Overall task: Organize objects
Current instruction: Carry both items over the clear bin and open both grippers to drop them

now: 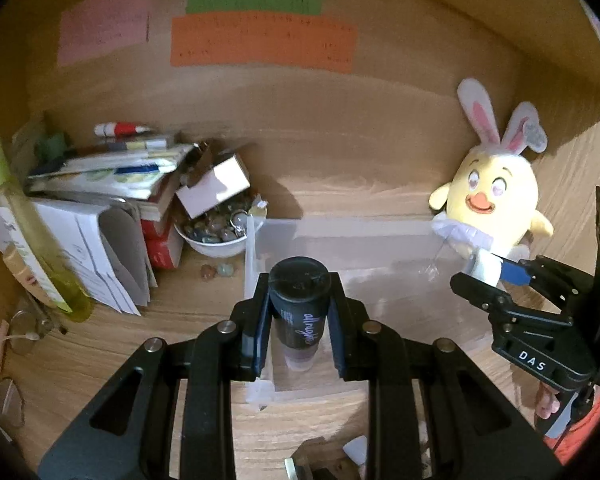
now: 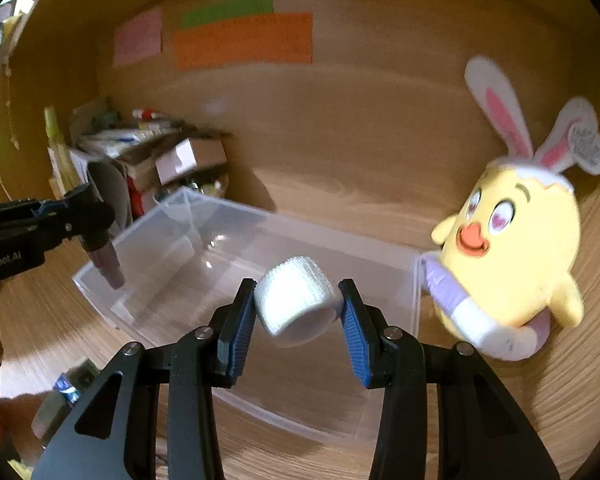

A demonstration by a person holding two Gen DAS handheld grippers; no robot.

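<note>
Our left tongs are clenched on a dark tube with script lettering, cap toward the camera, held over the near left corner of the clear plastic bin; we see the plush chick at the bin's right end. From the right wrist, our right tongs grip a white tape roll above that bin, the left tongs at the left.
</note>
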